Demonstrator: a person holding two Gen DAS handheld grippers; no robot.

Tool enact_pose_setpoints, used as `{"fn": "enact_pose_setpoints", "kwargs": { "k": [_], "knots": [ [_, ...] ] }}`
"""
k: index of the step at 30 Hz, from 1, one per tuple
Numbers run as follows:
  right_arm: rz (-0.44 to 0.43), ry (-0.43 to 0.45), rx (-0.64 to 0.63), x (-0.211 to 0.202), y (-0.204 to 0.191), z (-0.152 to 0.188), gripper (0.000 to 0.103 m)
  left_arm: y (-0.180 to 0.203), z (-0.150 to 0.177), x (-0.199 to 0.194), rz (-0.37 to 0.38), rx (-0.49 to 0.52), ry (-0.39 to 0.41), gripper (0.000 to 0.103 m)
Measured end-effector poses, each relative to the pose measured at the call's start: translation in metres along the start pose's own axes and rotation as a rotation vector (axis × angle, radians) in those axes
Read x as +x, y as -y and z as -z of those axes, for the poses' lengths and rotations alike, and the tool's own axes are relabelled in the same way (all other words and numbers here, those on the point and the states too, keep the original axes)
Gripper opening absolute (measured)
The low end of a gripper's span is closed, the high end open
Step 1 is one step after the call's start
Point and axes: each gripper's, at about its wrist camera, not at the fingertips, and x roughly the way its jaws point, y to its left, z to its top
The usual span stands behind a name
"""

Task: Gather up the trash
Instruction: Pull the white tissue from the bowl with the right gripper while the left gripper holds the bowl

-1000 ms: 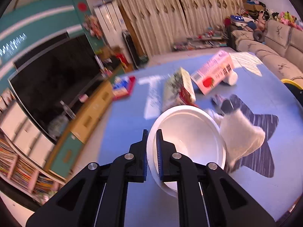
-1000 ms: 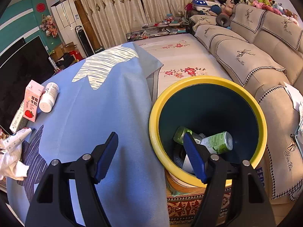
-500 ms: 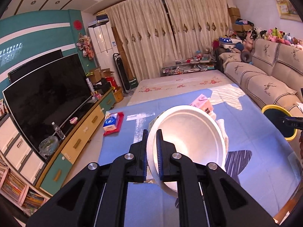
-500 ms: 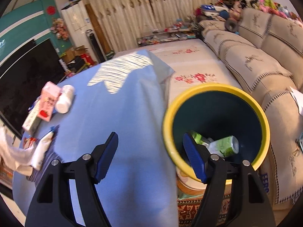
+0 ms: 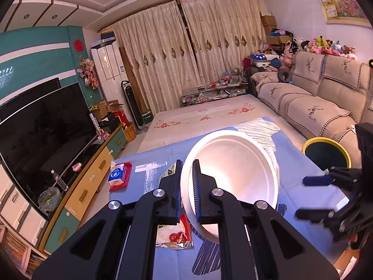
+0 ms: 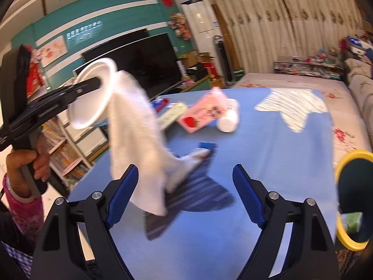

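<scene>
Our left tool (image 5: 186, 186): clamped on round white foam plate (image 5: 233, 175) rim | our right tool (image 6: 185, 196): jaws opening, nothing between them

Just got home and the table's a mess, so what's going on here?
A person is clearing trash with two handheld grippers. The left gripper is clamped on the rim of a white paper plate, lifted off the blue tablecloth, with a white tissue hanging from it. The right gripper holds nothing, its jaws opening. A pink carton and white bottle remain; the yellow-rimmed bin waits alongside.
</scene>
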Motion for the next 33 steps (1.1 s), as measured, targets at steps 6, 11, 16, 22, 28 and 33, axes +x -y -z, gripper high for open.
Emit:
{"fn": "enact_pose_setpoints", "kwargs": {
  "k": [6,11,16,22,28,33],
  "knots": [
    [0.0,0.001,-0.027,0.018,-0.02,-0.007,0.083,0.007,-0.006,-0.005,0.035,0.012,0.01,0.009],
    [-0.011,-0.021,0.003,0.03,-0.02,-0.008,0.052,0.012,-0.008,-0.008,0.049,0.016,0.018,0.009],
    [0.001,-0.03,0.021,0.021,-0.014,0.001,0.003,0.007,-0.01,-0.007,0.049,0.018,0.025,0.01],
    [0.022,-0.091,0.057,0.008,-0.002,0.029,0.003,0.004,-0.015,-0.005,0.056,0.015,0.042,0.01],
    [-0.008,-0.092,0.076,-0.018,0.002,0.059,0.003,0.015,-0.03,0.0,0.087,0.029,0.051,0.01],
    [-0.023,-0.045,0.051,-0.057,0.0,0.07,0.003,0.038,-0.048,0.014,0.14,0.063,0.051,0.01]
  ]
}}
